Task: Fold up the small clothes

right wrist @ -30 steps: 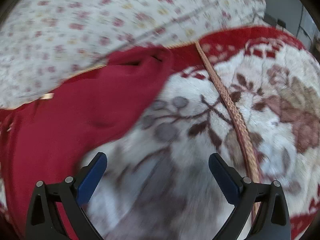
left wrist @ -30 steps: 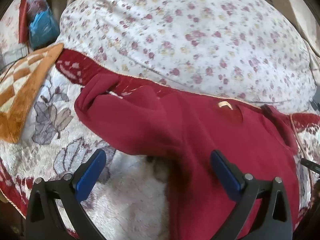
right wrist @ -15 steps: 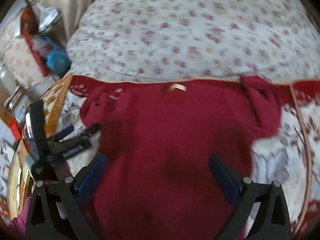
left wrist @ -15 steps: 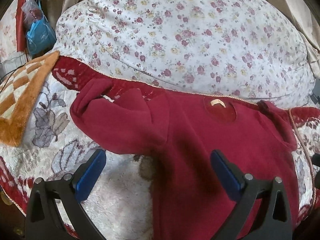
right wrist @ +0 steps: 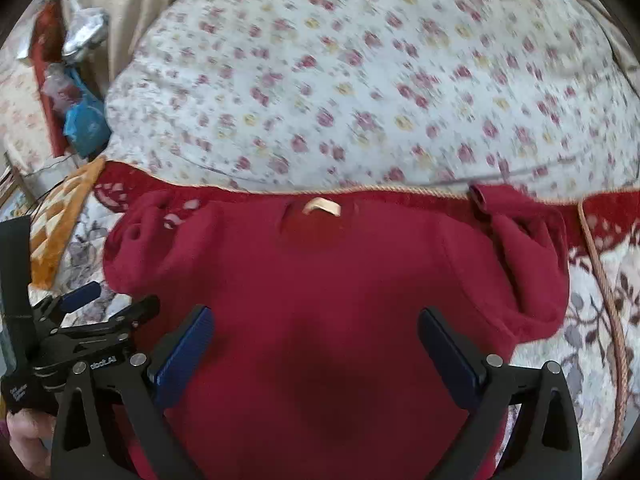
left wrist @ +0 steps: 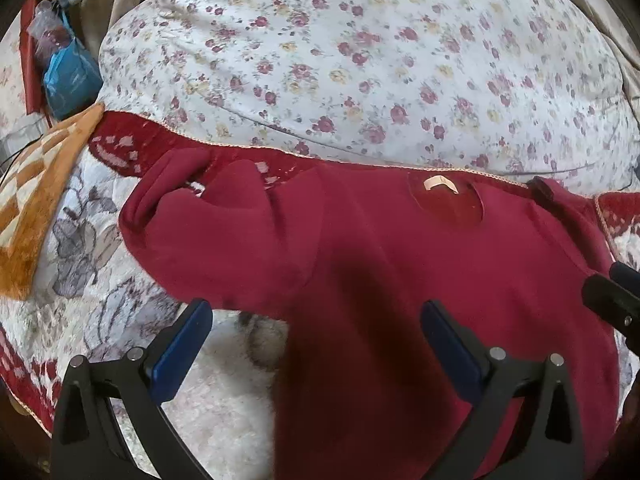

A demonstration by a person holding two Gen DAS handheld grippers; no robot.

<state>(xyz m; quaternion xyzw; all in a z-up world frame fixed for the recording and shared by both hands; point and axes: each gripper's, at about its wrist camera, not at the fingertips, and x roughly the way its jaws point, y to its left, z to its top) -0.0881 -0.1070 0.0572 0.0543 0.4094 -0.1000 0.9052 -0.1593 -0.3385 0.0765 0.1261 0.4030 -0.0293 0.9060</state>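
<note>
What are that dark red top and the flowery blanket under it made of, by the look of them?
The dark red top looks like a soft, matte fleece or brushed knit: thick rolled sleeve edges and no sheen. The blanket seems to be plush pile, its printed flowers fuzzy, edged with a braided cord. The exact fibres cannot be told.

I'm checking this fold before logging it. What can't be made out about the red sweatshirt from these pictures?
- Bottom hem of the dark red fleece sweatshirt: cut off by the lower edge and the gripper frames in both views.
- Cream neck label: too small to read.
- Sleeve on the sweatshirt's right side: bunched on itself, cuff partly hidden, and clipped in the left wrist view.
- Floral white pillow: motion-blurred in the right wrist view.
</note>
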